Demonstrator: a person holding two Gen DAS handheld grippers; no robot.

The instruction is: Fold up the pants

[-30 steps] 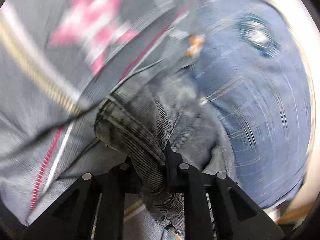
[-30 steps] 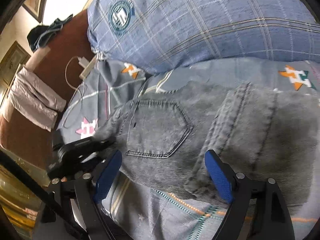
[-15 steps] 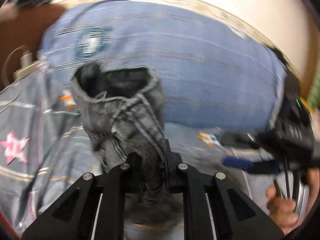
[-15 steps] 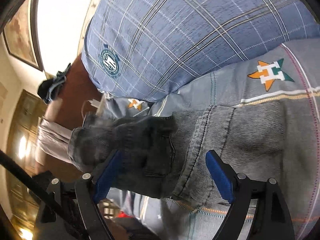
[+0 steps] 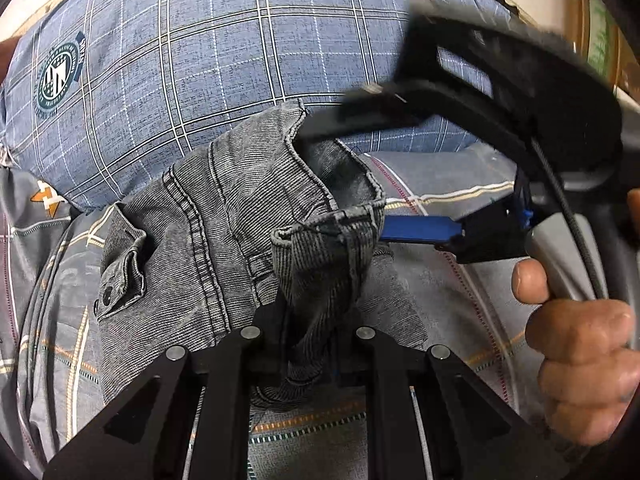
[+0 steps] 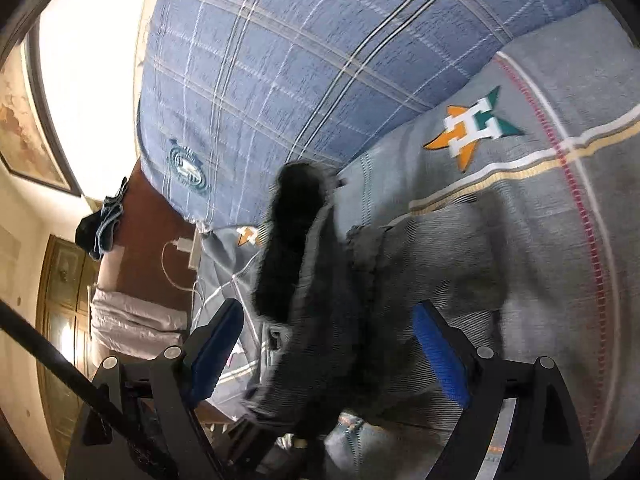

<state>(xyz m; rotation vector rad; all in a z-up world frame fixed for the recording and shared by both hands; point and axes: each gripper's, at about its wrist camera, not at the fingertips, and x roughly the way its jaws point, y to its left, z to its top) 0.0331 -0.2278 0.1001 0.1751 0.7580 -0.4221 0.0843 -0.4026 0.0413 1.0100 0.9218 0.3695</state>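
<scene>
The pants (image 5: 240,216), grey denim, lie bunched on the bed (image 5: 440,184) just in front of the blue plaid pillow (image 5: 200,48), their top edge touching it. The left claw (image 5: 310,344) is clamped on a thick gathered fold of the denim near the waistband, which rises out of its jaws. The right claw (image 6: 328,344) stands wide apart, its blue pads on either side of a raised ridge of the pants (image 6: 400,280) without pressing it; in the left view one blue pad sits right beside the turned-over waistband edge on the side away from the pillow's badge.

This cloth looks fairly heavy and limp, yet stiff at seams and hems, so it should sag between grips but not slip easily. The doubled waistband and the stitched side seam seem the safest holds. A pinch on a single loose layer would likely drag only that layer and leave the fold crooked.
</scene>
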